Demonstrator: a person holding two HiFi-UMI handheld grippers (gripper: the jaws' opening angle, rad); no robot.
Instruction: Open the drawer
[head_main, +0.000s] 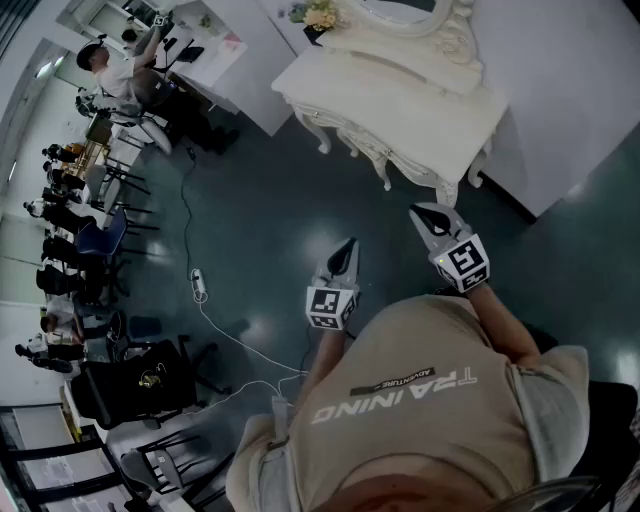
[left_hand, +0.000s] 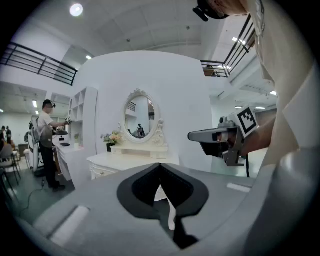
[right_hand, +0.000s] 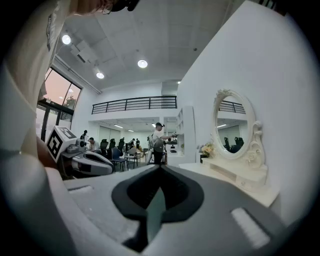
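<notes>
1. Grey left gripper (left_hand: 160, 166) is clamped fully closed, jaws tip to tip with nothing in them, and it's tilted slightly downward.
2. Same deal for the right gripper (right_hand: 160, 168): jaws together, empty, held level. In the head view it sits near the left one and a bit closer to the furniture.
3. Both point toward a white carved desk (head_main: 400, 110) but they're well apart from it, with dark teal floor (head_main: 260, 200) in between.
4. The drawer (left_hand: 102, 171) is in the desk's front near its left end. It has a small knob and its face sits flush, so it's not opened yet.
5. On the desk there's 1 oval mirror (left_hand: 140, 116) in an ornate frame, with flowers (left_hand: 112, 137) just to its left.
6. Further out, a corded power strip (head_main: 198, 286) lies on the floor, 1 person (head_main: 105, 65) in a cap stands off to the left, and chairs (head_main: 100, 235) line that side.
</notes>
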